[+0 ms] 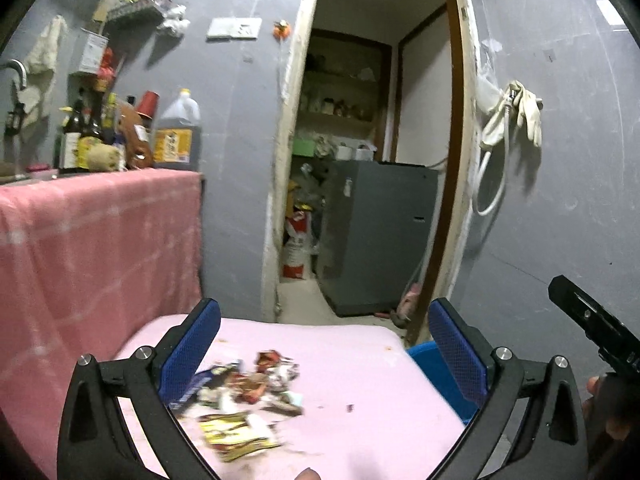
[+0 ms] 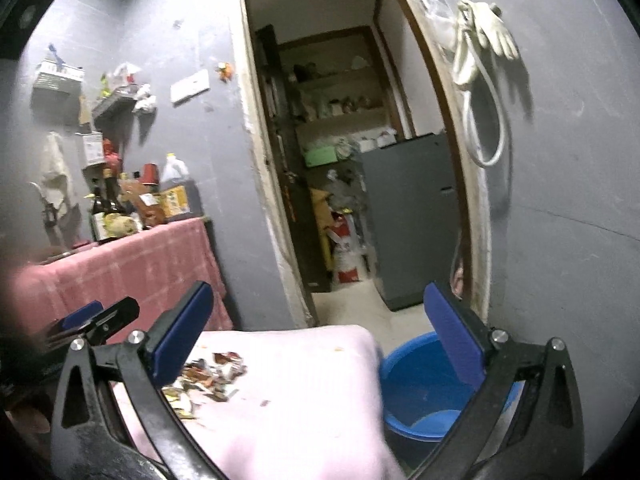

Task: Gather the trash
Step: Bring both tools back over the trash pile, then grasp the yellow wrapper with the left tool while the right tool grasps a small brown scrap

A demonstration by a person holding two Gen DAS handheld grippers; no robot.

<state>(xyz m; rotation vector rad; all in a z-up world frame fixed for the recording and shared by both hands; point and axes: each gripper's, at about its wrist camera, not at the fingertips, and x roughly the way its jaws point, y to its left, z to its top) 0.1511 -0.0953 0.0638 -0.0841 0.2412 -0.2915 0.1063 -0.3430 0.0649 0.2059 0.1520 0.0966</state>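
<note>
Heap of wrappers (image 1: 244, 396) on pink-covered table (image 1: 360, 360), low and left of centre. Left gripper (image 1: 324, 344) spread wide, empty, framing heap, nearer. Right gripper (image 2: 316, 328) spread, empty; blue tub (image 2: 424, 388) beside table's right edge.

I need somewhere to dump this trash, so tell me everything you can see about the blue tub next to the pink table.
The blue tub is a round, smooth basin that looks like plastic, standing upright on the floor just past the right edge of the pink-covered table, near the doorway. Its inside looks bare apart from faint specks. The right tool's finger hides part of its far rim. In the left wrist view only a sliver shows. Nothing visibly touches it.
</note>
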